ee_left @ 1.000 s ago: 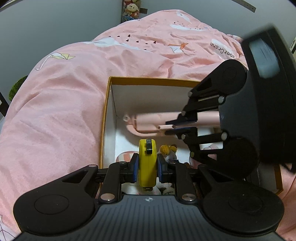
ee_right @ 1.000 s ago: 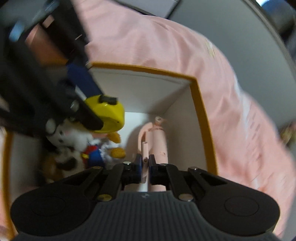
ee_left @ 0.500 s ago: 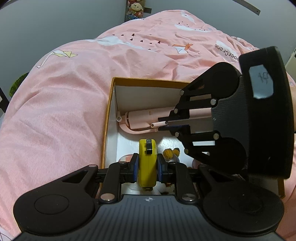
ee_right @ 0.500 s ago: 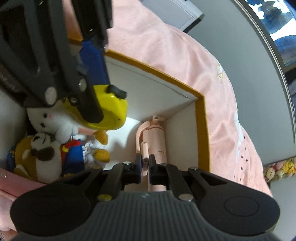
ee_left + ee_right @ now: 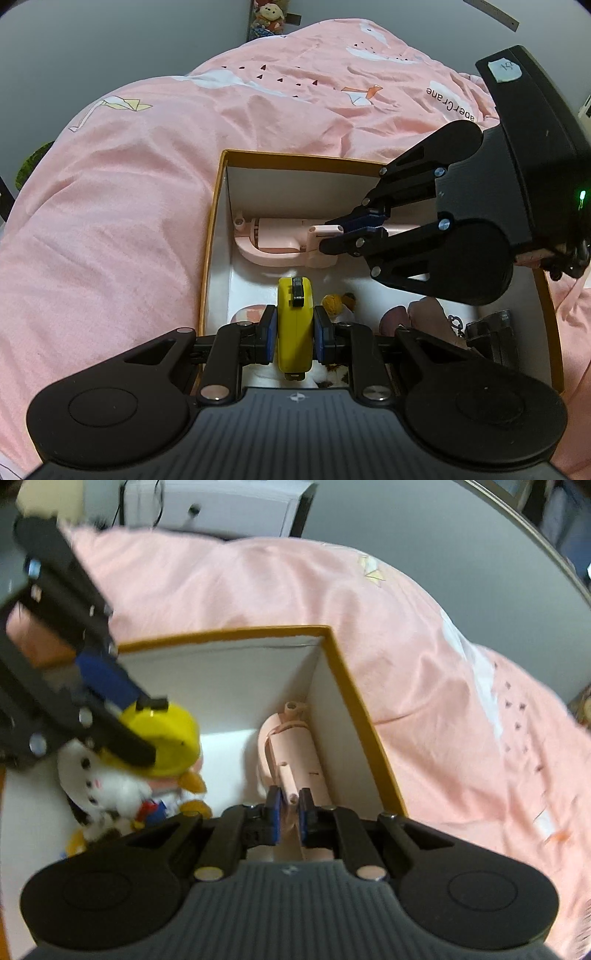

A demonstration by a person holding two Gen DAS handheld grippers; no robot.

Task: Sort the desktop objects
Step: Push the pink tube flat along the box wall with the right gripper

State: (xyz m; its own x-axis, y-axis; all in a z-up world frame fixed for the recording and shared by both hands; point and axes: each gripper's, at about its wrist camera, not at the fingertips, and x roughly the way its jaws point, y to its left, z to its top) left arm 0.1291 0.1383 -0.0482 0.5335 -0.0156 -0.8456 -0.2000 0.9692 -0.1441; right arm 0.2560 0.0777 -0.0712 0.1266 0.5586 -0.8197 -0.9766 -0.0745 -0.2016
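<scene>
The left gripper (image 5: pixel 294 334) pinches a yellow tape measure (image 5: pixel 294 325) between its pads, over the box (image 5: pixel 295 159). The right gripper (image 5: pixel 289 812) squeezes a thin part of the pink tool (image 5: pixel 295 760), which lies ahead of its jaws by the box wall.

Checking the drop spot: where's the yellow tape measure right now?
The tape measure is clamped in the left gripper, held over the box's near-left area, above the plush toys, with the pink tool beyond it.

Glossy yellow plastic tape measure (image 5: pixel 294 325), matt cardboard box (image 5: pixel 295 160), soft pink cloth quilt (image 5: pixel 129 206)
</scene>
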